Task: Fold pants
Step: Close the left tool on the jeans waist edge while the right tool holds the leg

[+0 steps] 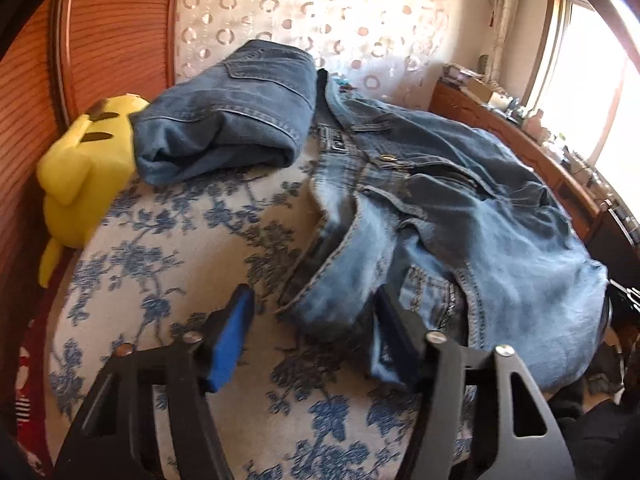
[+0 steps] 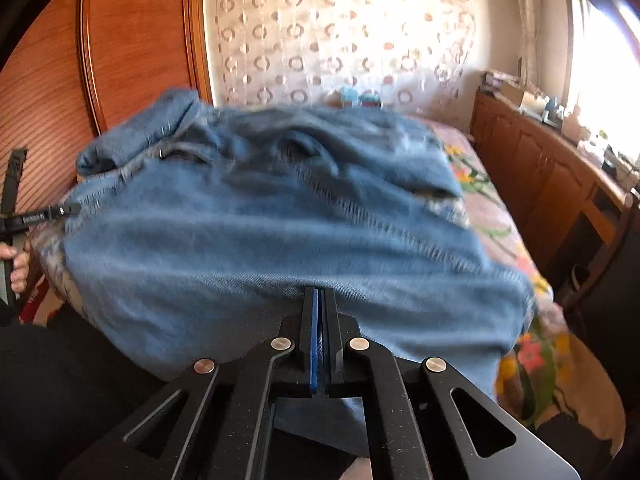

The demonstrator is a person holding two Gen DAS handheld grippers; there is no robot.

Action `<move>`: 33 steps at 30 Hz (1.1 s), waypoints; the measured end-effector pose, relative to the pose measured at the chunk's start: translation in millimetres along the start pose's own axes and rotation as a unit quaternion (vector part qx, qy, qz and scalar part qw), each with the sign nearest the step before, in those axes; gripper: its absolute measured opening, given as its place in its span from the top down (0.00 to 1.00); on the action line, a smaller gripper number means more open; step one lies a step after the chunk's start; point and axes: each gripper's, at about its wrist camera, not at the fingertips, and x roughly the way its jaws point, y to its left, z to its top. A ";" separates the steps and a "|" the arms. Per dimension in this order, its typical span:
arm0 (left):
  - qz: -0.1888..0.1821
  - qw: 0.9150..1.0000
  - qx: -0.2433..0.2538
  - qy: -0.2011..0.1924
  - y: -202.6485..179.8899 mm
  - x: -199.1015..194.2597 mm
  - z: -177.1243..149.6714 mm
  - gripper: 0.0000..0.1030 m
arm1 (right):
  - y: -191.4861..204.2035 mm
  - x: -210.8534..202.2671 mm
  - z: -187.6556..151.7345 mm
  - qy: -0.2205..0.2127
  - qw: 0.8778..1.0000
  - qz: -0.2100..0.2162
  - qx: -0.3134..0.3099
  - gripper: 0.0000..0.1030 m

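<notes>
Pants (image 1: 460, 216) faded denim; bedspread (image 1: 192, 240) woven cloth; wardrobe (image 2: 136, 40) glossy wood.

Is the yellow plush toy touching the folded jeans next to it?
Touching. In the left wrist view the folded jeans overlap the yellow plush toy, their cuff edge pressed against its side with no gap showing.

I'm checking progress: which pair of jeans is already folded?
The darker jeans beside the yellow plush, a compact bundle. The lighter jeans lie spread and rumpled.

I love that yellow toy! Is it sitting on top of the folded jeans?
No, the yellow toy sits beside the folded jeans, at the bed's edge.
</notes>
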 end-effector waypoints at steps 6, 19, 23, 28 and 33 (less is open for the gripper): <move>-0.017 1.000 0.004 -0.003 -3.6 -1.0 -0.3 0.69 | -2.1 -24.9 19.3 -0.031 1.000 0.000 -0.004 0.99; -0.044 0.995 0.034 -0.083 -35.8 -81.3 14.1 0.83 | -18.5 -7.6 54.7 -0.081 0.997 -0.008 -0.014 0.99; -0.047 0.993 0.040 -0.100 -39.3 -103.4 19.3 0.83 | -18.0 -25.3 63.3 -0.103 0.994 -0.012 -0.020 0.99; -0.057 0.987 0.052 -0.139 -49.0 -146.3 21.9 0.83 | -16.5 -48.1 71.8 -0.134 0.991 -0.010 -0.023 0.99; -0.055 0.986 0.056 -0.145 -48.5 -149.2 27.5 0.84 | -16.2 -40.0 70.2 -0.149 0.988 -0.008 -0.028 0.99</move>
